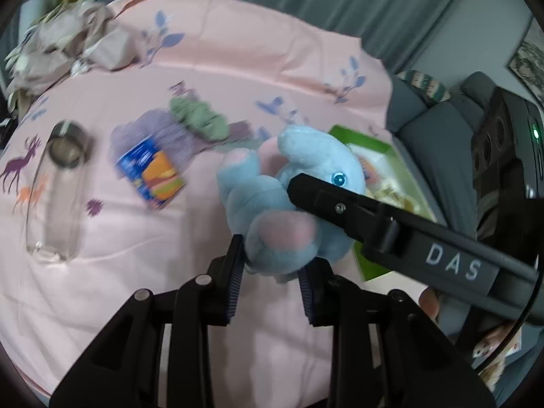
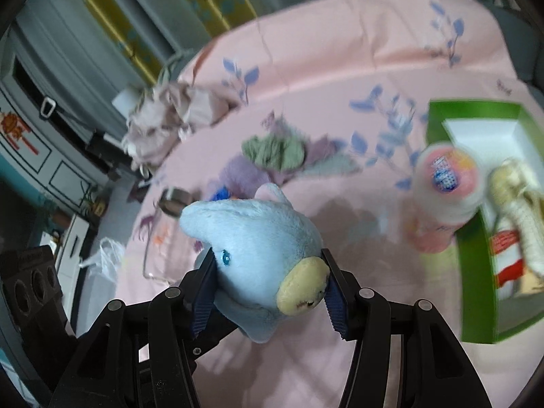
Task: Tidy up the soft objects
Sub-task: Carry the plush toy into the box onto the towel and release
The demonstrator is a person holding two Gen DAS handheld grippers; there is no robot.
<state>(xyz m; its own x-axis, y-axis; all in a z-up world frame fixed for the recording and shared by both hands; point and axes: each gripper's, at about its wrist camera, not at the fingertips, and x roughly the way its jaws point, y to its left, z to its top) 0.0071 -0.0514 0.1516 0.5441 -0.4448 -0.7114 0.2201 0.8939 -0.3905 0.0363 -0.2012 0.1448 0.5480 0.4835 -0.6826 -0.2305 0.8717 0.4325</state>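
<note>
Gripping the blue plush (image 2: pixel 258 255) between them, both claws, left claw (image 1: pixel 272 282) and right claw (image 2: pixel 268 292), above open pink bedspread (image 1: pixel 119 289), green box (image 2: pixel 476 272) just beside.

- One blue plush toy (image 2: pixel 258 255).
- One green box (image 2: pixel 476 224), open, holding several items too blurred to count.
- One clear glass bottle (image 1: pixel 54 197) with metal cap.
- One blue printed packet (image 1: pixel 153 173).
- One green crumpled cloth (image 1: pixel 200 119).
- One pale bundled fabric heap (image 1: pixel 74 44).
- One pink printed sheet (image 1: pixel 255 61).
- One round pink-faced item (image 2: pixel 445 176), beside the box.
</note>
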